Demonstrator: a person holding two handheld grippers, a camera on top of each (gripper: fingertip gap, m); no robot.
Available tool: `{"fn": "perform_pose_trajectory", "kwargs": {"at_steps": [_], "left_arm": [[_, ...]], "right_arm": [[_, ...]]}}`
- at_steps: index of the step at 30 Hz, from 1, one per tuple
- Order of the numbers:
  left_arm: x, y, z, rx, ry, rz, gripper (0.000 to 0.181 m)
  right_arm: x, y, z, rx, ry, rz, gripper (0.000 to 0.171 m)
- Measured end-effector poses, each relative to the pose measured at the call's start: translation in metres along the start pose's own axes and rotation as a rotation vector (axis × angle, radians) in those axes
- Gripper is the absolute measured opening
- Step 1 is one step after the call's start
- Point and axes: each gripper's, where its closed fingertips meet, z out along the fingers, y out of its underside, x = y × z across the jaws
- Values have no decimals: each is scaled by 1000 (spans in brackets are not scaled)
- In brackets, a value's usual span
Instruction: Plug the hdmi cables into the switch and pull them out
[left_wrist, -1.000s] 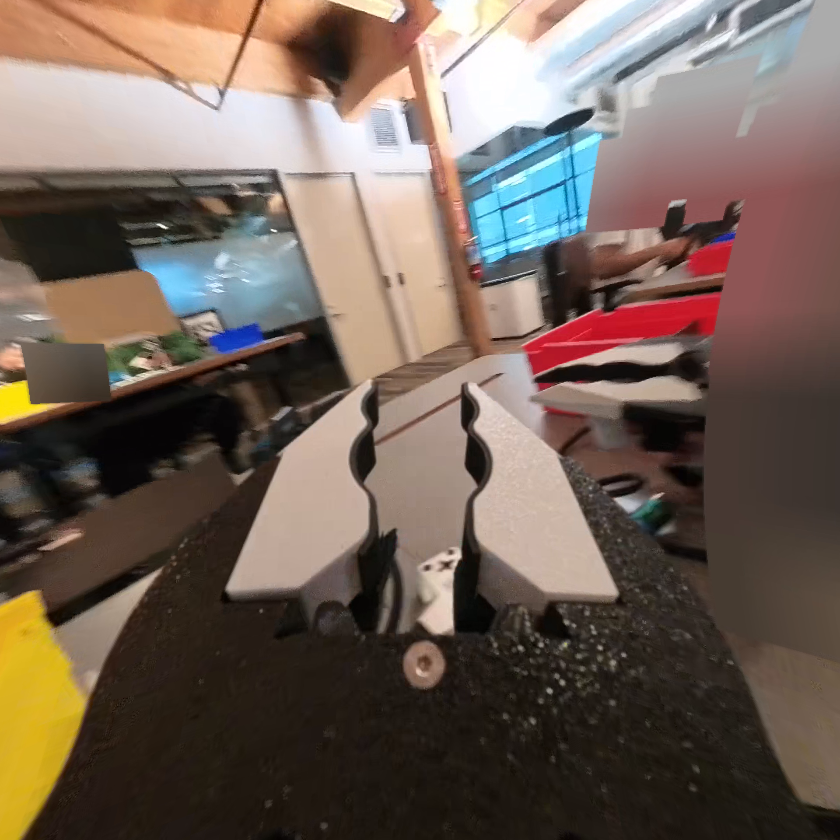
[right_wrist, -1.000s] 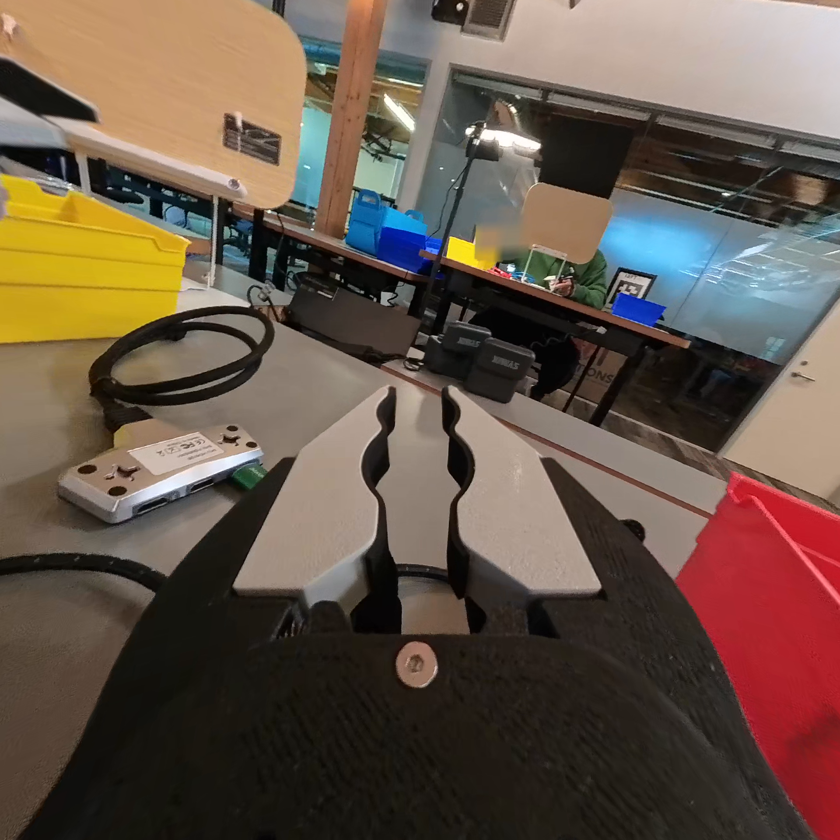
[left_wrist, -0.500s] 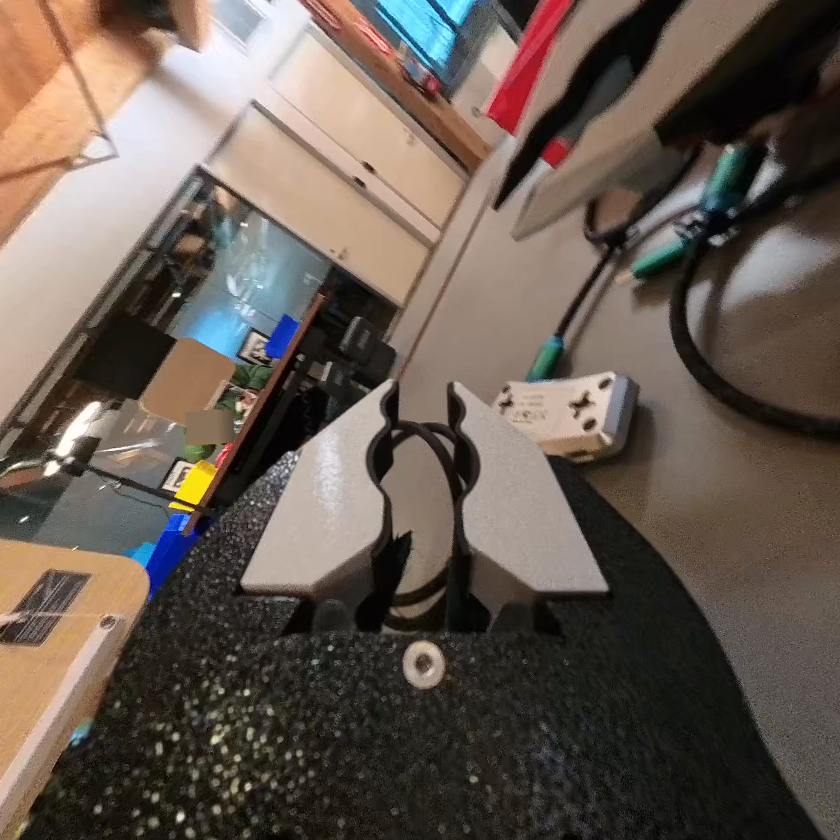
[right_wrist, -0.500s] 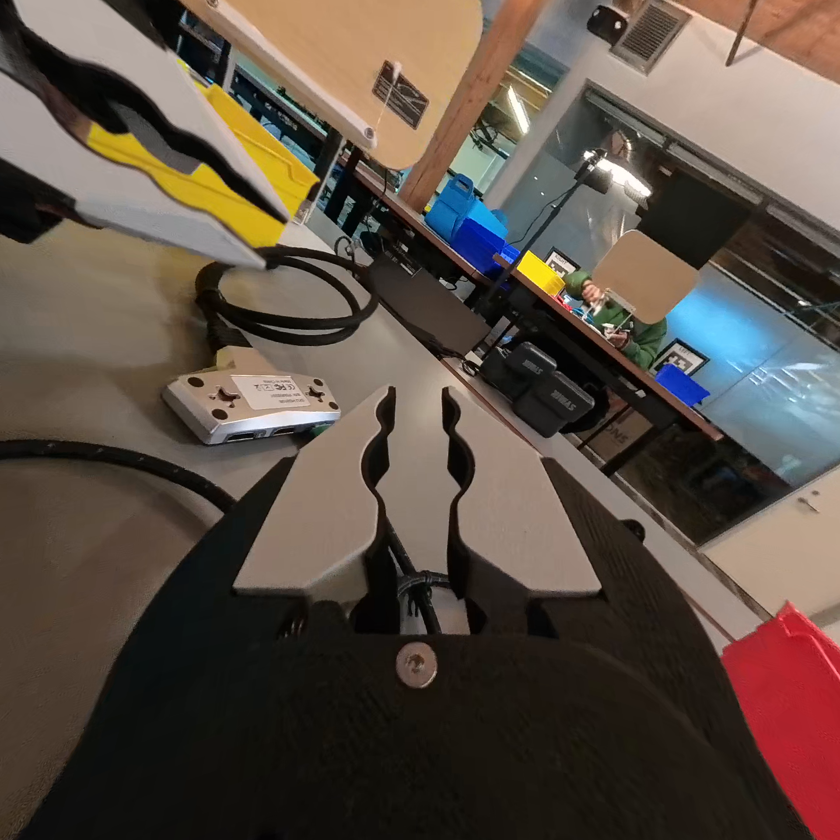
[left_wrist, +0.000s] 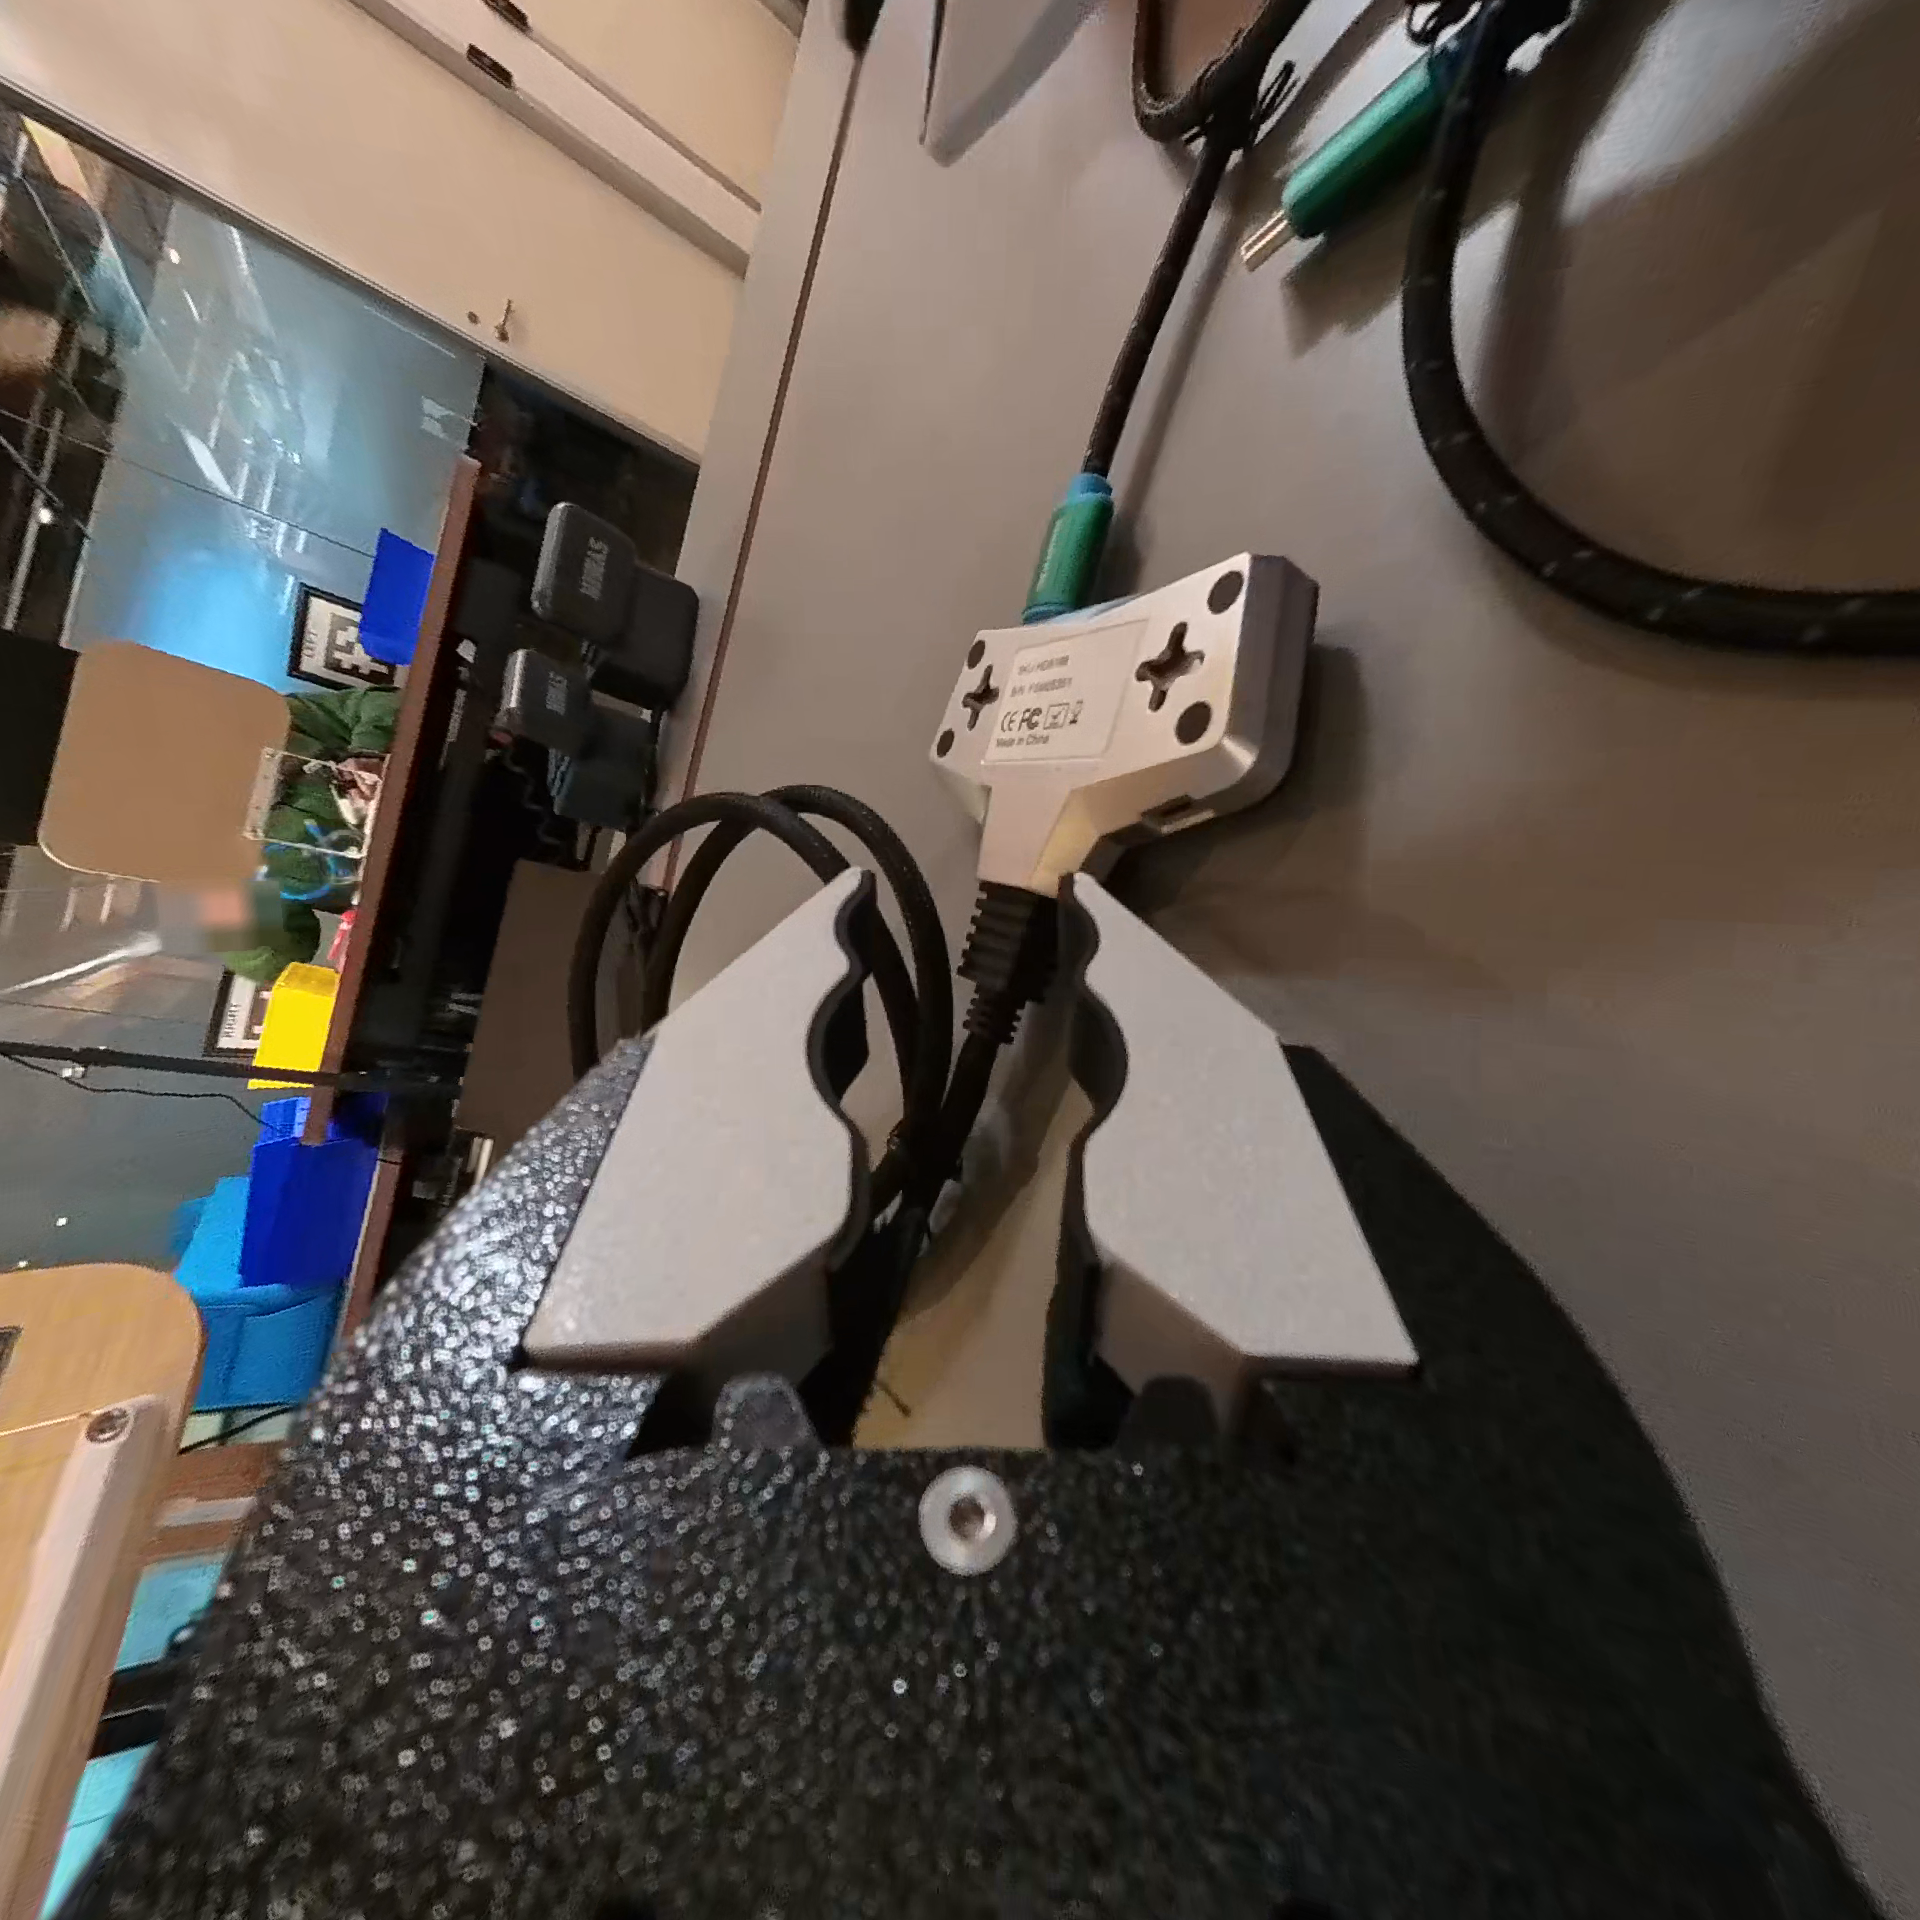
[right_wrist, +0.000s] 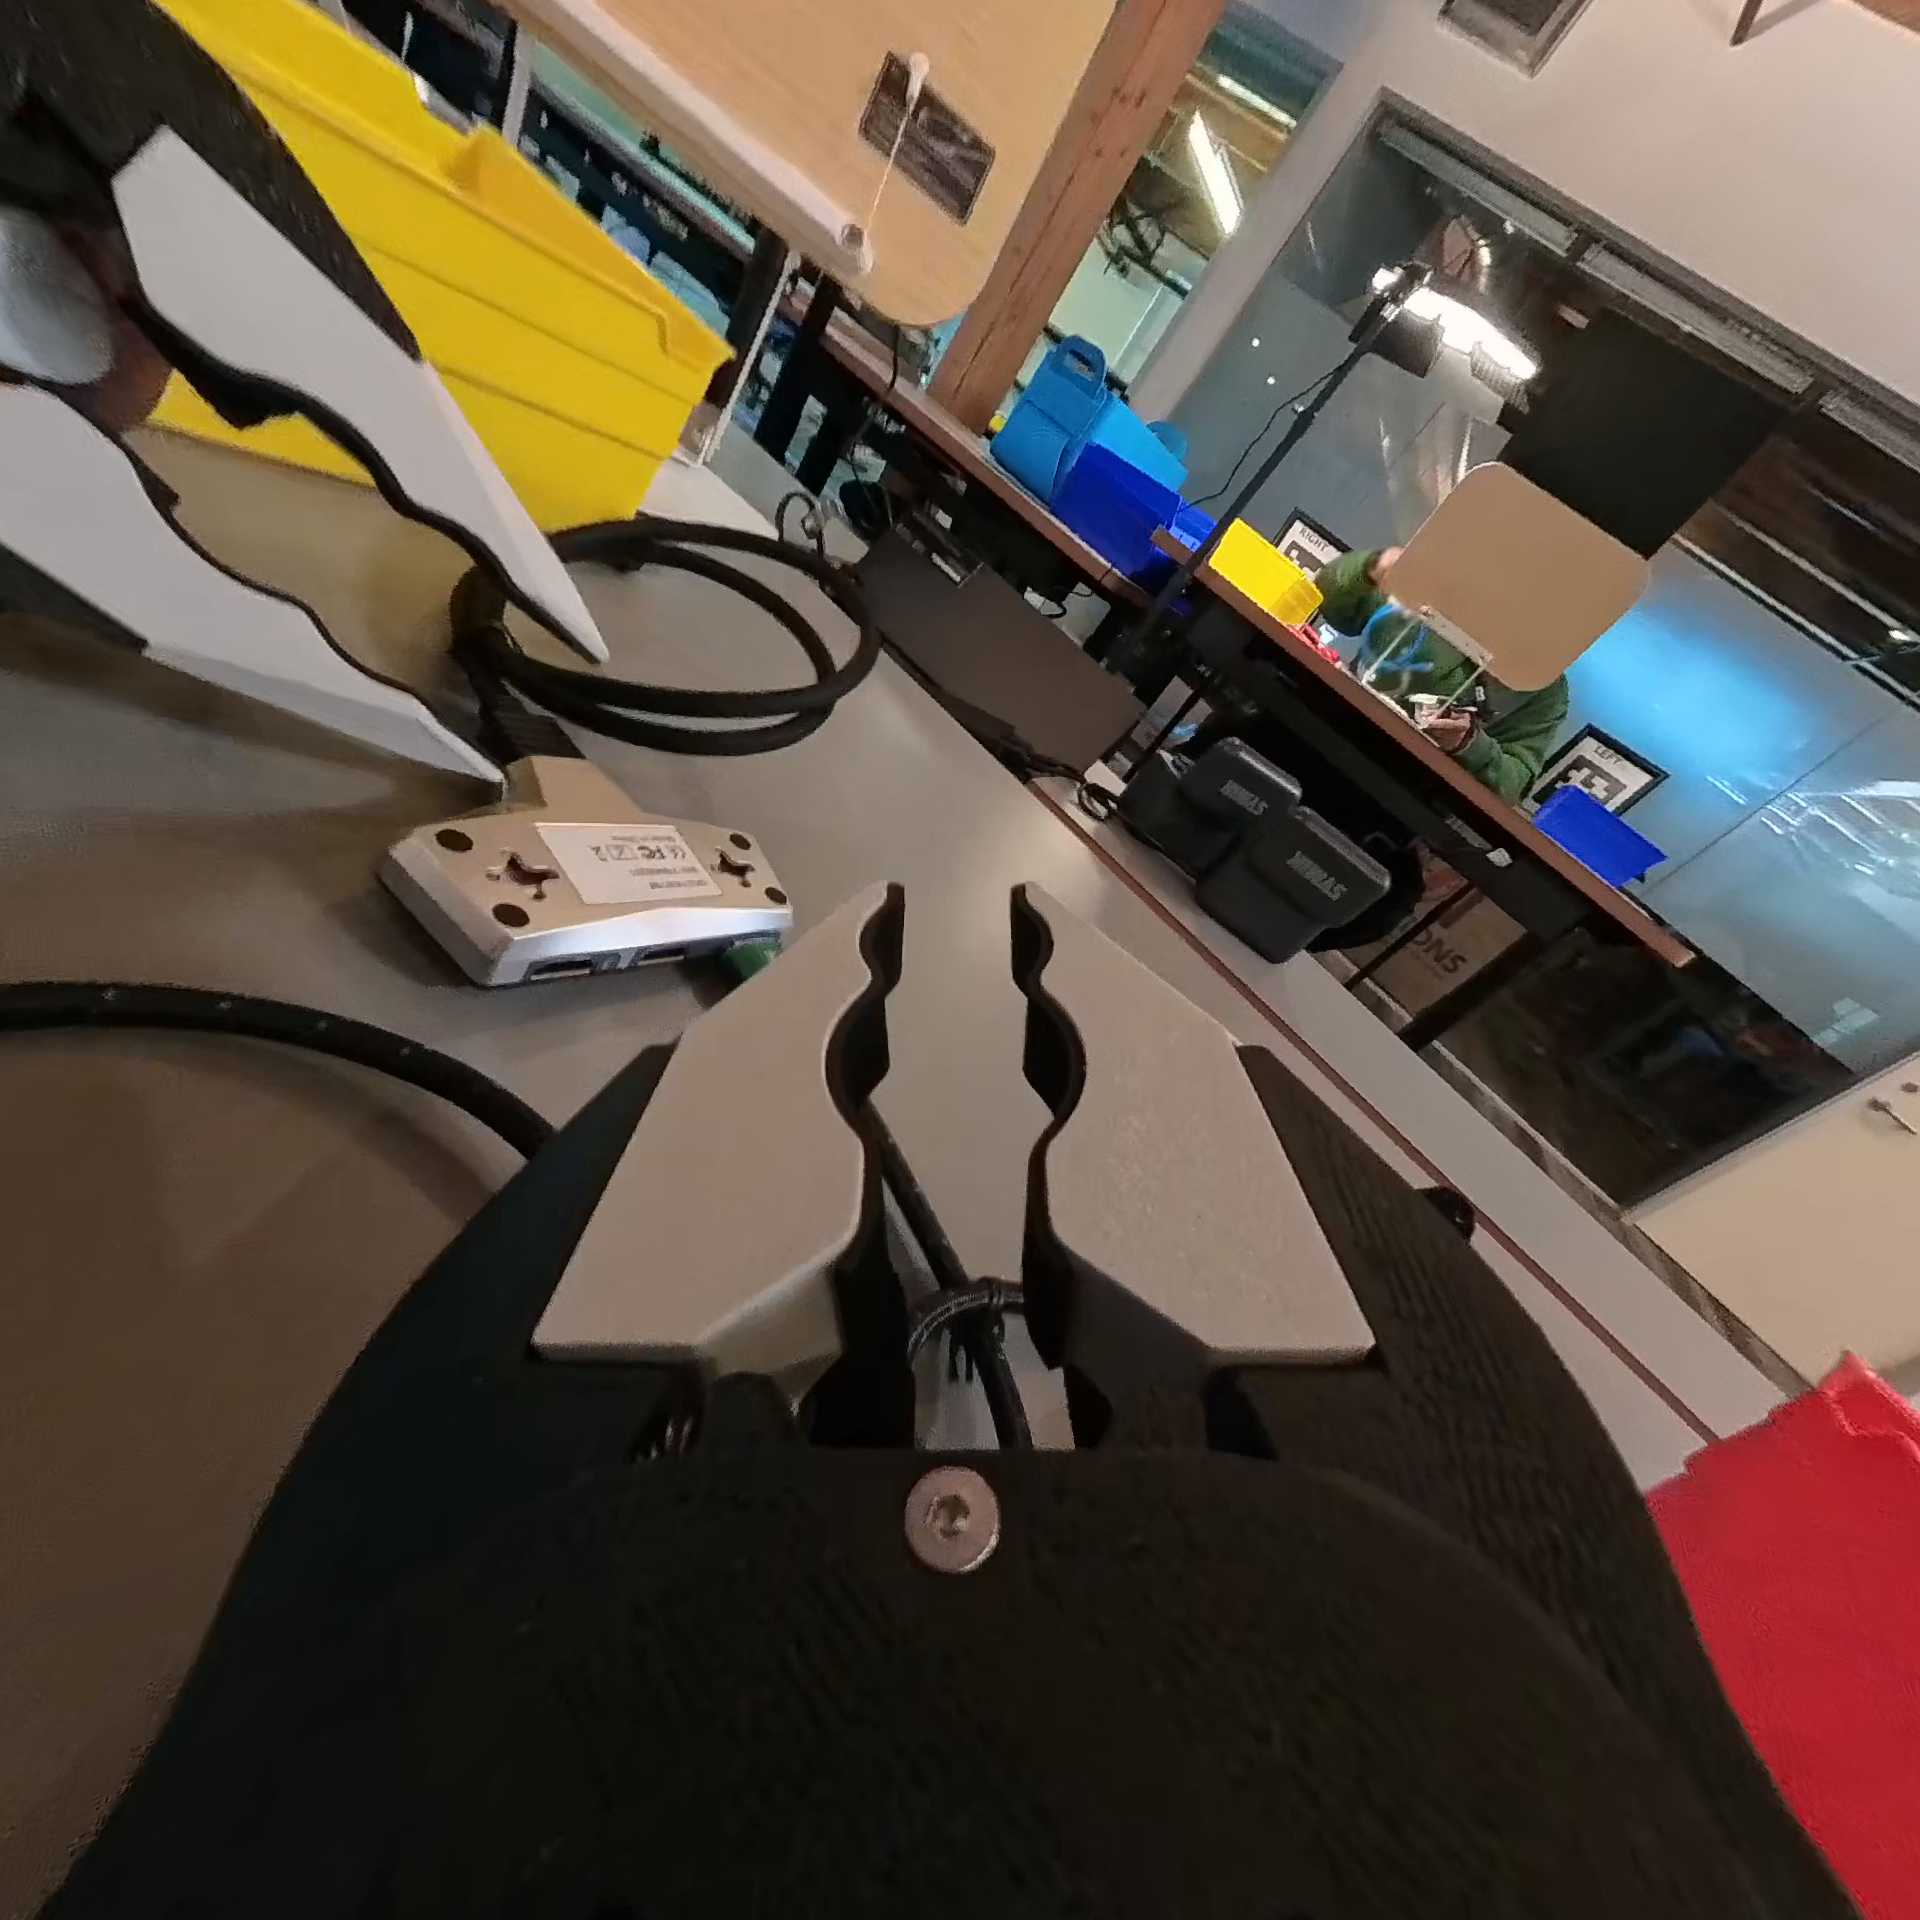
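Open left tongs (left_wrist: 961, 904) straddle the silver HDMI switch's (left_wrist: 1112, 707) stiff pigtail stem; the small, likely light box needs pinning. Right tongs (right_wrist: 956, 904) gape empty.

The left wrist view, rolled sideways, looks close along its left claw (left_wrist: 966, 894) at the silver switch (left_wrist: 1122, 696). The right wrist view sits low over the grey counter (right_wrist: 260, 1195), farther back. Both share the switch (right_wrist: 582, 894).

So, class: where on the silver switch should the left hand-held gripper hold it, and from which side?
Probably the narrow stem of the switch, approached from the attached-cable end. It tapers to fit between the open left hand-held gripper, leaving the opposite port edge clear.
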Motion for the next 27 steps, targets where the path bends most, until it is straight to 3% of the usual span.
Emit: {"fn": "perform_pose_trajectory", "kwargs": {"at_steps": [4,9,12,18,23,27], "left_arm": [[0,0,2,-9,-23,15,29],[0,1,4,-4,-17,-3,28],[-1,2,4,0,-15,-19,28],[-3,4,4,-4,-23,-13,25],[-4,6,3,-6,-25,-10,25],[0,-1,1,45,14,-3,26]], "right_arm": [[-8,17,7,-115,-63,-35,24],[-34,42,18,-316,-398,164,36],[-31,41,24,-338,-479,223,36],[-42,54,37,-455,-631,53,33],[-56,60,44,-524,-833,159,29],[-56,61,47,-521,-882,250,20]]}}
